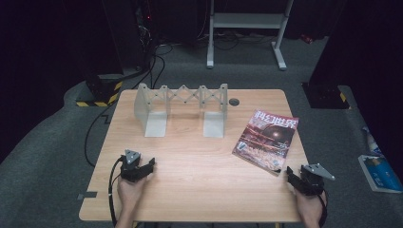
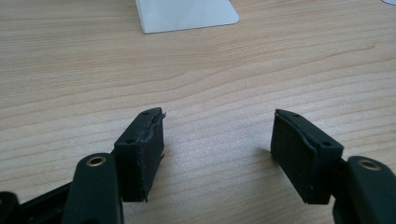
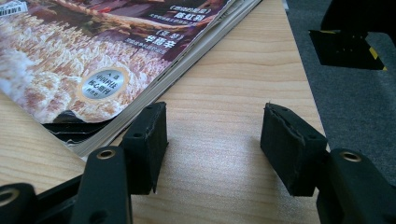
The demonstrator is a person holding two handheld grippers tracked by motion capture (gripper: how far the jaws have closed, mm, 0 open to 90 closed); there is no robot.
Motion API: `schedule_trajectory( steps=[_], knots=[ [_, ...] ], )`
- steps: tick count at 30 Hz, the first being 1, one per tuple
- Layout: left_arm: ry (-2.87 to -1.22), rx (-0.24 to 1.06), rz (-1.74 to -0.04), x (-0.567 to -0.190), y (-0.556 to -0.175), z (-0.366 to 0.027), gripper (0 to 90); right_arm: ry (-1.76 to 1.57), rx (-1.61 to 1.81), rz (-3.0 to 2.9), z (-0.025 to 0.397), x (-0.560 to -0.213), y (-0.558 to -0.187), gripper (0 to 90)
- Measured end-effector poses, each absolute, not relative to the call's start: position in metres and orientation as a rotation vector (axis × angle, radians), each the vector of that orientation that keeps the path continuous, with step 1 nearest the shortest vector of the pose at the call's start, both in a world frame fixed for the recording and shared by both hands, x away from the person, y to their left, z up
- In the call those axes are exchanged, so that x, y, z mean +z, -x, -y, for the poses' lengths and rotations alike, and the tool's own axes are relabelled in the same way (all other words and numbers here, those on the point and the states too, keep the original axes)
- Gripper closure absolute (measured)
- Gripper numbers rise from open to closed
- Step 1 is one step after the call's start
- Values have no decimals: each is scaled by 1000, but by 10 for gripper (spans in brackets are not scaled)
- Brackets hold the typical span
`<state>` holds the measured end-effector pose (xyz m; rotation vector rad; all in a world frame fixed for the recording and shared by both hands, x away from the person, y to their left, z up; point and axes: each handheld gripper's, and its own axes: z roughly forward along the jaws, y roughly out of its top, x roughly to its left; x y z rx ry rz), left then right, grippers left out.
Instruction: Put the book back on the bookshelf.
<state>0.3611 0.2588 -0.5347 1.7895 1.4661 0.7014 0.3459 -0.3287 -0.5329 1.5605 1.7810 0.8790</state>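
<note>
Nothing looks done yet as far as I can tell: the wooden table [image 1: 199, 156] has a grey expanding book rack [image 1: 180, 107] standing empty at the back, left of centre, and the magazine [image 1: 266, 138] is lying flat near the right edge, turned a bit askew, well apart from the rack. My guess is the job is getting that magazine stood up in the rack, so pretty much all of it is left: grab, lift, carry over, slot in. The left gripper [image 1: 141, 168] sits low on the near left part of the table, jaws spread wide with just bare wood between them in the left gripper view [image 2: 217, 135], and a corner of the rack's base plate [image 2: 187, 14] up ahead. The right gripper [image 1: 293, 176] is at the near right corner, jaws also spread and holding nothing [image 3: 212, 126], with its left jaw just beside the magazine's near corner [image 3: 107, 70], so it seems the one about to go for it. Writing-wise, the cover has a big Chinese title and smaller Chinese lines I can't read, a round silver sticker [image 3: 102, 84] with tiny text, and a bit of barcode [image 3: 11, 7] at the top left corner.
</note>
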Motion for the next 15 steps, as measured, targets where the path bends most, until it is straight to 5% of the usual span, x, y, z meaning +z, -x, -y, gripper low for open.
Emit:
schedule_trajectory(
  steps=[15],
  knots=[
    [-1770,684,-1472,-535,-362,-261,348,-1563,862,-1844,334,-528,-346,406]
  ],
)
